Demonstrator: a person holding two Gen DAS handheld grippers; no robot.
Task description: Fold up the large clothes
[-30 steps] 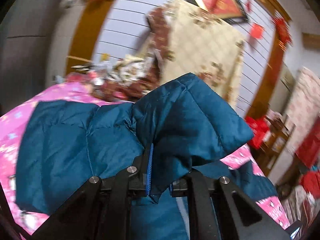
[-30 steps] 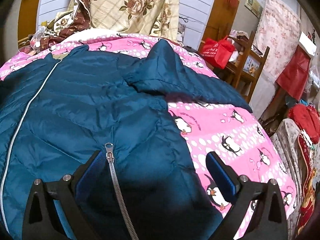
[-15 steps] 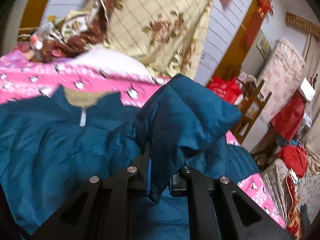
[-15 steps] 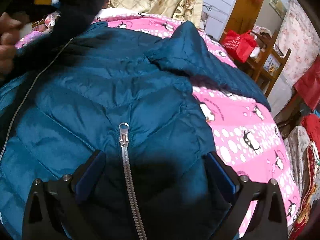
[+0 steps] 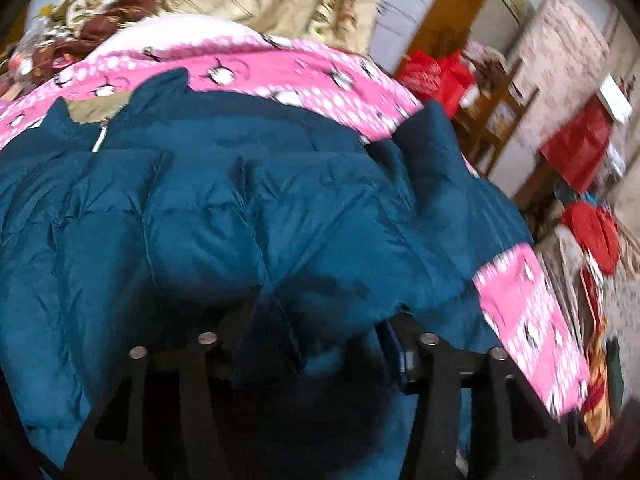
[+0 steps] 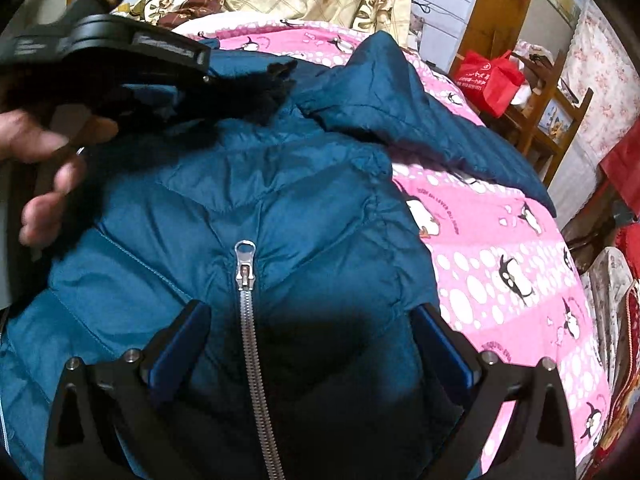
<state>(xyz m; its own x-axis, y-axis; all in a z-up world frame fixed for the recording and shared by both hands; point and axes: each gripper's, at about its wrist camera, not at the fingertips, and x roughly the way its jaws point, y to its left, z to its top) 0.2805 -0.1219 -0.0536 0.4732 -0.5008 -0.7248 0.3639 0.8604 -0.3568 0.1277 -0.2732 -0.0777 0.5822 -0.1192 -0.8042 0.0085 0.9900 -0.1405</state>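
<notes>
Pink penguin bed (image 6: 500, 240) in cluttered room, my left hand-held gripper (image 5: 320, 344) now spread apart, jacket (image 6: 280, 200) released, right hand-held gripper (image 6: 308, 344) still wide open over zipper (image 6: 245, 264).

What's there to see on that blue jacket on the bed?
The teal puffer jacket looks quilted and slightly shiny, with a silver zipper up its front. It lies spread over the pink penguin bedspread, one sleeve lying out to the side. The right gripper stands open over it.
</notes>
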